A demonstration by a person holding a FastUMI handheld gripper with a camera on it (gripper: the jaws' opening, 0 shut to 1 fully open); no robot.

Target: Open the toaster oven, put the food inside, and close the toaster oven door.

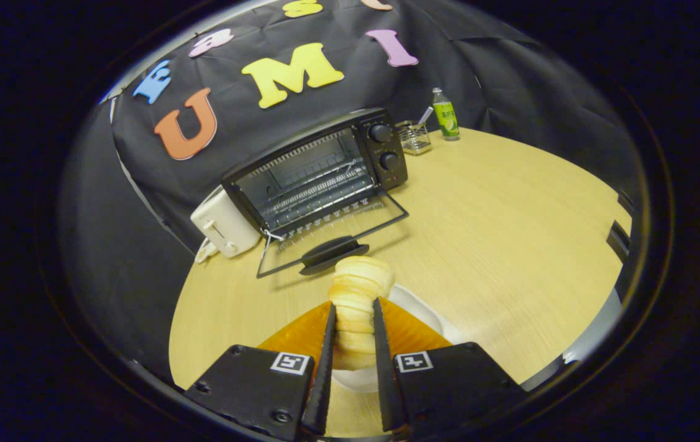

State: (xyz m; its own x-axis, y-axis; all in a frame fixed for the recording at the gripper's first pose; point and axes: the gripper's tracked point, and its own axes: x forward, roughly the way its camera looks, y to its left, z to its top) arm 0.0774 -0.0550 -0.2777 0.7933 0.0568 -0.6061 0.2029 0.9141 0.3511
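The gripper (353, 319) is clamped on a pale ridged pastry (359, 288), both fingers pressing its sides above a white plate (430, 313). Just beyond the fingertips the toaster oven (319, 172) stands with its door (331, 236) folded down flat on the wooden table (509, 227), nothing between. A white toaster (224, 224) sits left of it; farther right are a wire caddy (414, 138) and a green bottle (446, 115), its label too small to read.

A pale yellow ridged pastry (357, 294), black toaster oven (319, 172), white toaster (222, 226), green bottle (446, 115) and white plate (423, 307) sit on the light wood-grain desk (509, 233).
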